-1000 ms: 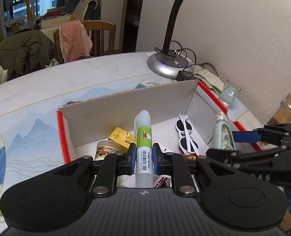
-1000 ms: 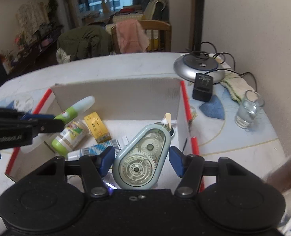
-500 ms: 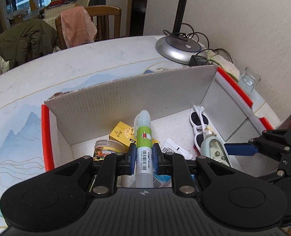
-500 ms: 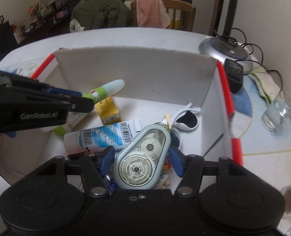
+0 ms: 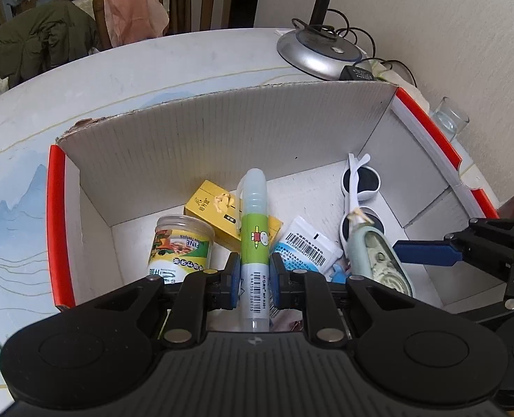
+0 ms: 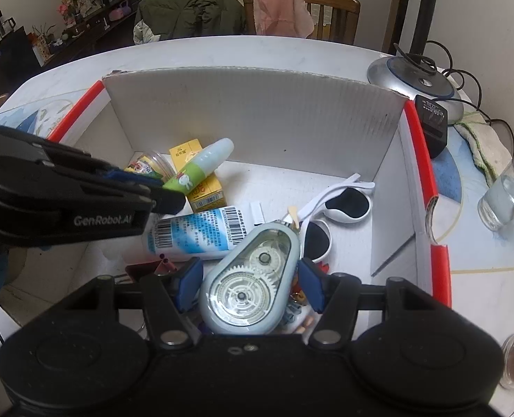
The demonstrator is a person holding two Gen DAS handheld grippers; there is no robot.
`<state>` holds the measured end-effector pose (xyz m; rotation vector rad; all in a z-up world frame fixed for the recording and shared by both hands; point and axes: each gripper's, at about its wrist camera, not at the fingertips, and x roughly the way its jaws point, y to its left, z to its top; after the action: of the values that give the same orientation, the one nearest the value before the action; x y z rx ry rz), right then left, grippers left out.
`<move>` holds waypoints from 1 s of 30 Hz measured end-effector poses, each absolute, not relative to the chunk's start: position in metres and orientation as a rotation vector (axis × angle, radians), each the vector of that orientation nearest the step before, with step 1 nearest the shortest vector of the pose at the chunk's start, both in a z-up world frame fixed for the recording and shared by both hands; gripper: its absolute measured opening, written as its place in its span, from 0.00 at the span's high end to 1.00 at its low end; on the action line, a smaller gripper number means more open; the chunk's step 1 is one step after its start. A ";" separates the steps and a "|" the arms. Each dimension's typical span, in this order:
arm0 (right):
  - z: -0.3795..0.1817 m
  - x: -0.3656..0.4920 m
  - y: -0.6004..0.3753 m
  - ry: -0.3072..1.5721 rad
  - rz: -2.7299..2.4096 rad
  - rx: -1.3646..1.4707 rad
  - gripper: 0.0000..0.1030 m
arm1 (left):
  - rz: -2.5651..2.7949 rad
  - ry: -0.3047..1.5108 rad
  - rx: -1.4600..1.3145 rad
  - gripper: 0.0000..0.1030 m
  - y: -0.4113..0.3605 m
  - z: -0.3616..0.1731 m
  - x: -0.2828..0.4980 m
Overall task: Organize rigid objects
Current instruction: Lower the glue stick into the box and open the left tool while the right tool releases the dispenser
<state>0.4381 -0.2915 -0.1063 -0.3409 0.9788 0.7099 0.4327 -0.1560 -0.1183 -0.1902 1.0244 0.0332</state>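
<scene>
spreading under everything is the round white table (image 5: 152,69), printed with pale blue mountains, its near part cut off by the gripper bodies. on it sits the cardboard box (image 5: 222,139) with red-edged side flaps; its tall back wall hides the table just behind it, and its near wall is out of sight under both grippers.

the left gripper (image 5: 254,279) hangs over the box, jaws narrowed and clamped on a green and white glue stick (image 5: 254,239) at its barcode end, cap pointing toward the back wall; the tail end is hidden behind the gripper body. the right gripper (image 6: 248,278) is also over the box, on the right side. a pale blue correction tape dispenser (image 6: 250,288) sits between its blue pads (image 6: 189,279). the left pad touches it; whether the right pad touches is hard to tell, so i cannot say if the jaws are gripping or just parted around it.

on the box floor lie white sunglasses (image 6: 340,205), partly covered by the dispenser, a white and blue tube (image 6: 194,232) with a barcode, a yellow carton (image 5: 218,208) partly under the glue stick, and a small jar (image 5: 178,246) on its side. small red and orange bits under the right gripper are too hidden to make out.
</scene>
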 end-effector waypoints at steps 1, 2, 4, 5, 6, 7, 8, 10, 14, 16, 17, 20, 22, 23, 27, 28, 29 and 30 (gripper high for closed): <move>-0.106 0.438 -0.292 0.979 0.711 -0.336 0.41 | 0.032 1.027 -0.192 0.83 -0.156 -0.118 0.433; -0.105 0.437 -0.292 0.975 0.712 -0.333 0.40 | 0.031 1.030 -0.193 0.83 -0.156 -0.118 0.433; -0.103 0.435 -0.291 0.972 0.714 -0.330 0.38 | 0.032 1.034 -0.196 0.83 -0.155 -0.119 0.432; -0.102 0.434 -0.291 0.970 0.713 -0.330 0.37 | 0.032 1.036 -0.196 0.83 -0.155 -0.118 0.432; -0.101 0.433 -0.292 0.967 0.712 -0.329 0.35 | 0.034 1.035 -0.198 0.83 -0.155 -0.118 0.432; -0.100 0.432 -0.292 0.964 0.710 -0.328 0.35 | 0.037 1.034 -0.201 0.83 -0.154 -0.118 0.431; -0.099 0.432 -0.292 0.963 0.708 -0.326 0.34 | 0.037 1.033 -0.206 0.83 -0.153 -0.117 0.430; -0.097 0.429 -0.293 0.959 0.704 -0.323 0.33 | 0.039 1.031 -0.215 0.83 -0.152 -0.115 0.428; -0.092 0.425 -0.296 0.958 0.689 -0.313 0.32 | 0.037 1.022 -0.215 0.83 -0.150 -0.112 0.422; -0.088 0.421 -0.298 0.952 0.682 -0.307 0.31 | 0.037 1.017 -0.217 0.83 -0.150 -0.110 0.418; -0.086 0.420 -0.299 0.949 0.682 -0.305 0.31 | 0.035 1.013 -0.219 0.83 -0.150 -0.109 0.417; -0.081 0.414 -0.299 0.939 0.673 -0.306 0.29 | 0.033 0.999 -0.219 0.83 -0.148 -0.105 0.411; -0.078 0.411 -0.300 0.932 0.669 -0.302 0.29 | 0.028 0.989 -0.221 0.83 -0.147 -0.101 0.407; -0.077 0.410 -0.300 0.929 0.666 -0.300 0.29 | 0.025 0.983 -0.222 0.83 -0.147 -0.099 0.404; -0.070 0.403 -0.301 0.912 0.660 -0.289 0.28 | 0.032 0.957 -0.215 0.83 -0.145 -0.089 0.392; -0.068 0.401 -0.301 0.909 0.659 -0.285 0.28 | 0.037 0.948 -0.209 0.83 -0.144 -0.086 0.389; -0.066 0.399 -0.301 0.905 0.660 -0.282 0.27 | 0.040 0.937 -0.202 0.83 -0.144 -0.083 0.386; -0.064 0.397 -0.301 0.898 0.657 -0.281 0.27 | 0.043 0.926 -0.197 0.83 -0.144 -0.080 0.383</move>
<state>0.3969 -0.3013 -0.0637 -0.2805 0.8984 0.6575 0.3828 -0.1437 -0.0795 -0.1966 0.9258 0.0433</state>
